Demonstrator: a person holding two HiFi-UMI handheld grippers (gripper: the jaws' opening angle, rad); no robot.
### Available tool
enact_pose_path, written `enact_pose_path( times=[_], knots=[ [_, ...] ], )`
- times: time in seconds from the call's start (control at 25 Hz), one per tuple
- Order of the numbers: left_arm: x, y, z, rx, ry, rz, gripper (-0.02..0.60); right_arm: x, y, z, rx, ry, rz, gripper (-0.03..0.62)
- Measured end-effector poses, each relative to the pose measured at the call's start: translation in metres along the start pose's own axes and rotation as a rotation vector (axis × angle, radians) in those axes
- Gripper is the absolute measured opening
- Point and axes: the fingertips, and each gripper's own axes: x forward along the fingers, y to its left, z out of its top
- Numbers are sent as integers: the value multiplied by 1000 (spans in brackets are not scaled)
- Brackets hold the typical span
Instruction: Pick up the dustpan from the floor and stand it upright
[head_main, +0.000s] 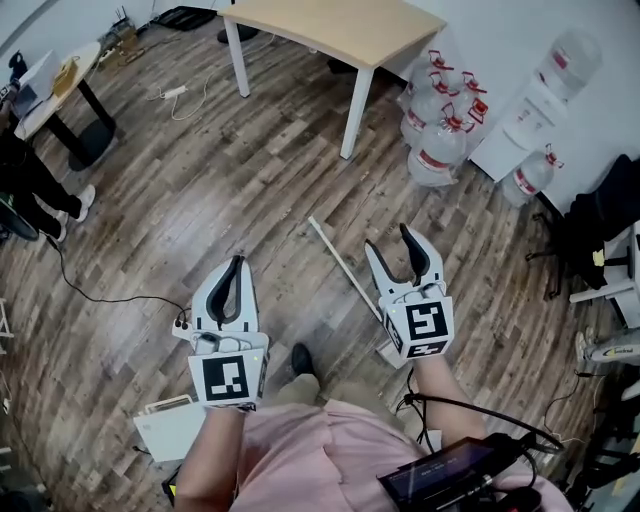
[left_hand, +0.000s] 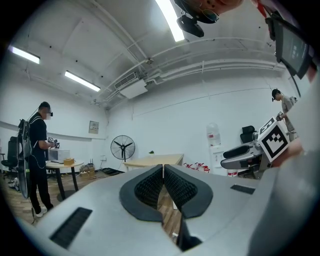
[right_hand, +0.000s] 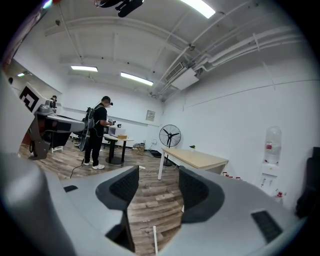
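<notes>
Dustpan (head_main: 340, 262): handle lying on floor (head_main: 250, 170), pan hiding behind right gripper (head_main: 388, 238), gaping empty. Left gripper (head_main: 237, 262): clenching on nothing.

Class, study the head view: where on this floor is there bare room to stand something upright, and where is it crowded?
Bare boards lie between the desk, the white handle and the black cable. Crowded: water bottles at right; power strip and white box by the feet.
</notes>
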Motion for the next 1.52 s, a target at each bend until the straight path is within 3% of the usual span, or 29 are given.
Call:
enact_pose_path(
  times=[0.32, 0.52, 0.72, 0.96, 1.16, 1.52],
  knots=[
    [27, 20, 0, 17, -4, 3, 18, 36, -4, 8, -9, -17, 22, 249],
    [55, 19, -21, -10, 47, 8, 20, 65, -14, -9, -8, 5, 41, 249],
    [101, 19, -34, -14, 36, -9, 20, 107, -23, -31, -13, 33, 90, 247],
    [157, 20, -75, -46, 117, -5, 18, 165, -36, -72, 5, 86, 155, 241],
    [204, 16, -113, -29, 159, -29, 18, 213, -46, -109, 2, 126, 205, 238],
    [253, 18, -202, -74, 249, -16, 12, 278, -36, -198, 4, 248, 298, 236]
  ],
)
